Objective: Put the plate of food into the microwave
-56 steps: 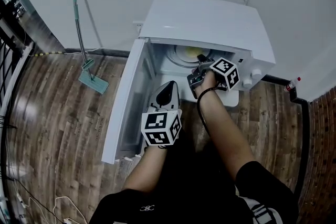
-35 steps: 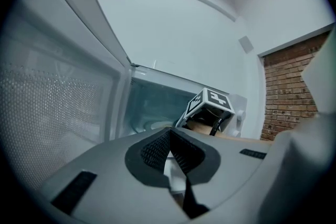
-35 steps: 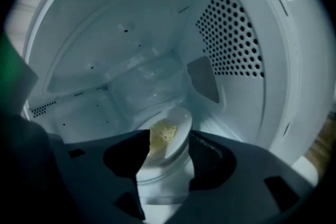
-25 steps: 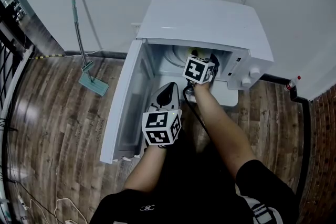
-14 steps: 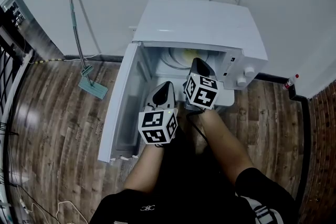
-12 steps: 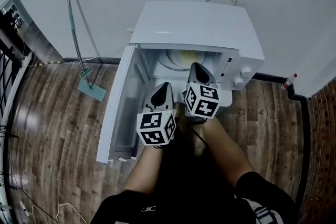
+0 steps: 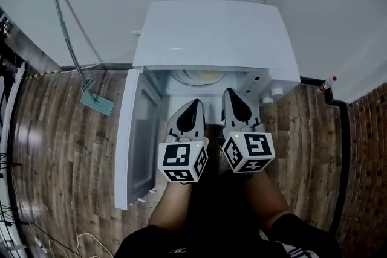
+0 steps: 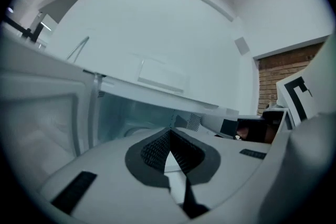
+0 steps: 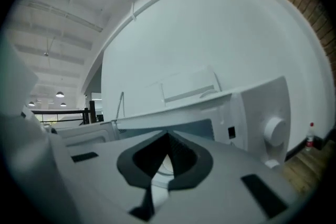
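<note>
Plate of food lies inside microwave, beyond right hand-held gripper.

The white microwave stands at 12 o'clock, its door swung wide open toward 9 o'clock. Inside the cavity, a pale round plate lies flat, carrying yellowish food.

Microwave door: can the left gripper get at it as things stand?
Probably yes. The door stands wide open beside the left gripper, with nothing between them; the right gripper sits on the other side. The left jaws are shut, fine for pushing.
</note>
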Demonstrator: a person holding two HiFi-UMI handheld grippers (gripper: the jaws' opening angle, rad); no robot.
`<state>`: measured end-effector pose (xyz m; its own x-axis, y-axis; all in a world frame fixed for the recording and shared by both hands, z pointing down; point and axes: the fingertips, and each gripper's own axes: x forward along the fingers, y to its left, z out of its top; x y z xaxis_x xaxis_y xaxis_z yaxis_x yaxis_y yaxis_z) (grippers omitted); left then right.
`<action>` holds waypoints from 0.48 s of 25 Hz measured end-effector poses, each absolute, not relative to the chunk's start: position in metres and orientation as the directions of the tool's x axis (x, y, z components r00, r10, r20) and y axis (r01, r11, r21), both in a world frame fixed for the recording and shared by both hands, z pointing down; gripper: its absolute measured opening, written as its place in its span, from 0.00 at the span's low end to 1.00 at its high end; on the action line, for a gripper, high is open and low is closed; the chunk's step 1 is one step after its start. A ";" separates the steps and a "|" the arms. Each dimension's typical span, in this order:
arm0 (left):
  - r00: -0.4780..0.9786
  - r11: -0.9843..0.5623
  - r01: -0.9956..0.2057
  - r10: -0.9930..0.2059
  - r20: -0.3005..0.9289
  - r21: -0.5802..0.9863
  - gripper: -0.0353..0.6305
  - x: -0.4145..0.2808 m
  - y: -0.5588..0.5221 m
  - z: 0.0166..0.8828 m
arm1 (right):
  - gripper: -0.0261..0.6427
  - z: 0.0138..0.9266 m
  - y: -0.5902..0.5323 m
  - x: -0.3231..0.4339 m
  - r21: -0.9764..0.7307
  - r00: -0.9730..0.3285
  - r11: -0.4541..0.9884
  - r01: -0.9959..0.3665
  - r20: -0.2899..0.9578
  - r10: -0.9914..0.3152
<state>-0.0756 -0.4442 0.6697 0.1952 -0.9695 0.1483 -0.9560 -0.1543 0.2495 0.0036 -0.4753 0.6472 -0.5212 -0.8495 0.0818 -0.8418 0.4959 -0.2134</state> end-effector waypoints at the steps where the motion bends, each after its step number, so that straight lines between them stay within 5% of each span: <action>1: 0.205 -0.161 -0.954 -0.966 0.157 0.254 0.05 -0.074 -0.446 0.655 | 0.06 0.632 -0.476 0.006 -0.218 -0.515 0.489 -0.845 0.086 -0.853; 12: 0.200 -0.165 -0.967 -0.964 0.175 0.194 0.05 -0.070 -0.415 0.348 | 0.06 0.334 -0.443 0.049 -0.201 -0.489 0.462 -0.864 0.110 -0.865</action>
